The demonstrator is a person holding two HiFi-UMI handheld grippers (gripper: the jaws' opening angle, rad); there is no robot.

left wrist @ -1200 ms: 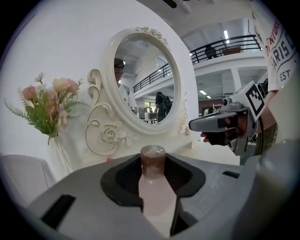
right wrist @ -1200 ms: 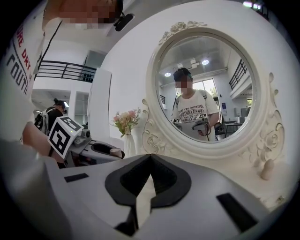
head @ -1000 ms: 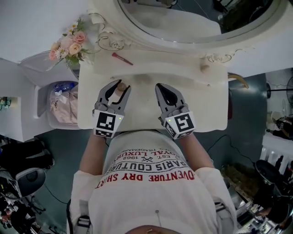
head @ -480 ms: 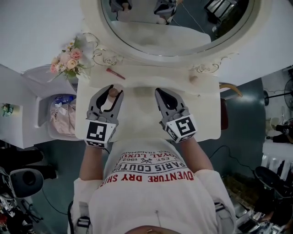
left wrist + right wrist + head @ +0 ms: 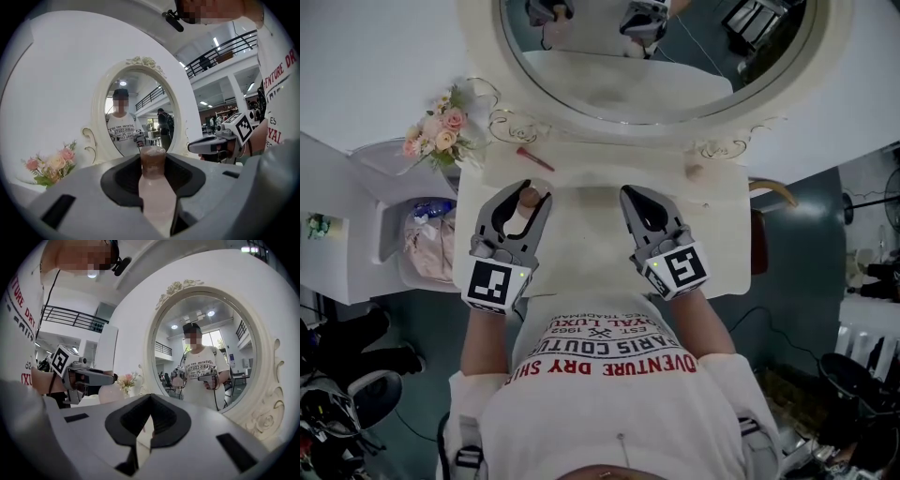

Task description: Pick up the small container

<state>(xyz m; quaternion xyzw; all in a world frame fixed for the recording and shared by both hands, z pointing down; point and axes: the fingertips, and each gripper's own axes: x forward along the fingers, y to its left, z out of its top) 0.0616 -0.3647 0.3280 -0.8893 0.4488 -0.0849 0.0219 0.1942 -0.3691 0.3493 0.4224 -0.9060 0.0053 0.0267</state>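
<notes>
The small container (image 5: 522,212) is a pale pink bottle with a brown cap, and my left gripper (image 5: 528,193) is shut on it over the left of the cream vanity top (image 5: 591,239). In the left gripper view the container (image 5: 155,192) fills the gap between the jaws, cap pointing at the mirror. My right gripper (image 5: 640,194) hovers beside it over the middle of the vanity. Its jaws are shut with nothing between them (image 5: 149,400). The right gripper view shows the left gripper (image 5: 89,377) and the pink container (image 5: 110,393) at the left.
An oval mirror (image 5: 656,47) in a carved cream frame stands behind the vanity top. A flower bouquet (image 5: 441,127) sits at the back left, with a red stick (image 5: 530,157) near it. A small knob (image 5: 694,172) stands at the back right. A bin with bags (image 5: 427,239) is left of the table.
The head view has shifted, showing more of the mirror. My left gripper keeps its hold on the container and its marker end has drifted left and nearer the person. The right gripper has hardly moved.
</notes>
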